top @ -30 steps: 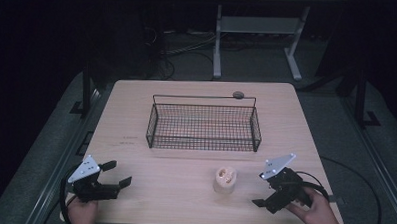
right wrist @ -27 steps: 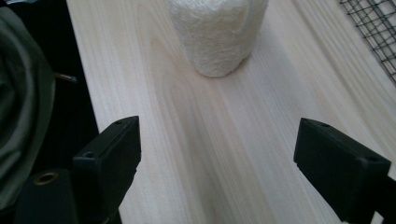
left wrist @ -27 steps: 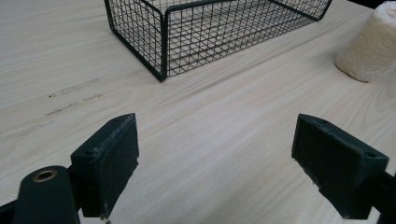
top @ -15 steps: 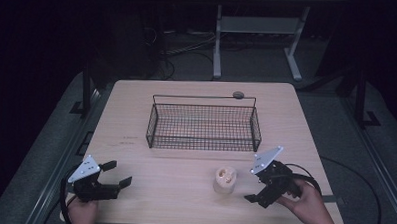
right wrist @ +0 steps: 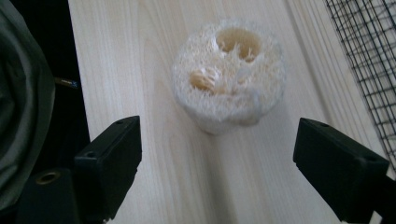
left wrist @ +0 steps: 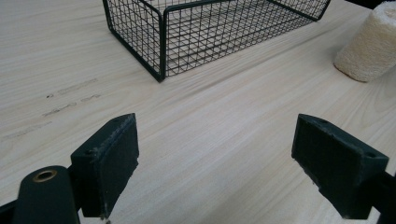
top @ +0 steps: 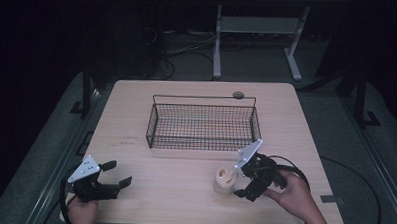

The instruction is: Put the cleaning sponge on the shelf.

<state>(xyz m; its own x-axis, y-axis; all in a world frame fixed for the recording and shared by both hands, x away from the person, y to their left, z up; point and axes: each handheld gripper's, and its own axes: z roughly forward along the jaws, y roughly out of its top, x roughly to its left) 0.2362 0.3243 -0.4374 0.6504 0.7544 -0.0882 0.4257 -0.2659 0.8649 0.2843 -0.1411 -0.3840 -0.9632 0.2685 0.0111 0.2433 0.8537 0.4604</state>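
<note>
A pale loofah sponge piece (top: 224,179) stands on the wooden table (top: 173,191) near the front, right of centre; it also shows as the loofah (right wrist: 229,72) and the loofah (left wrist: 369,42). My right gripper (top: 243,179) is open just to the loofah's right, its jaws spread wide and the loofah a little ahead of them, untouched. A black wire basket (top: 203,123) sits empty in the middle of the table. My left gripper (top: 117,173) is open near the front left corner, nothing between its jaws.
A small round dark disc (top: 238,95) lies behind the basket at the back. The table's front edge is close under both hands. Metal stand legs (top: 218,37) rise beyond the table. The wire basket corner (left wrist: 161,56) is ahead of the left gripper.
My right gripper has moved left and forward toward the loofah, from about a hand's width away to right beside it. The left gripper has stayed put.
</note>
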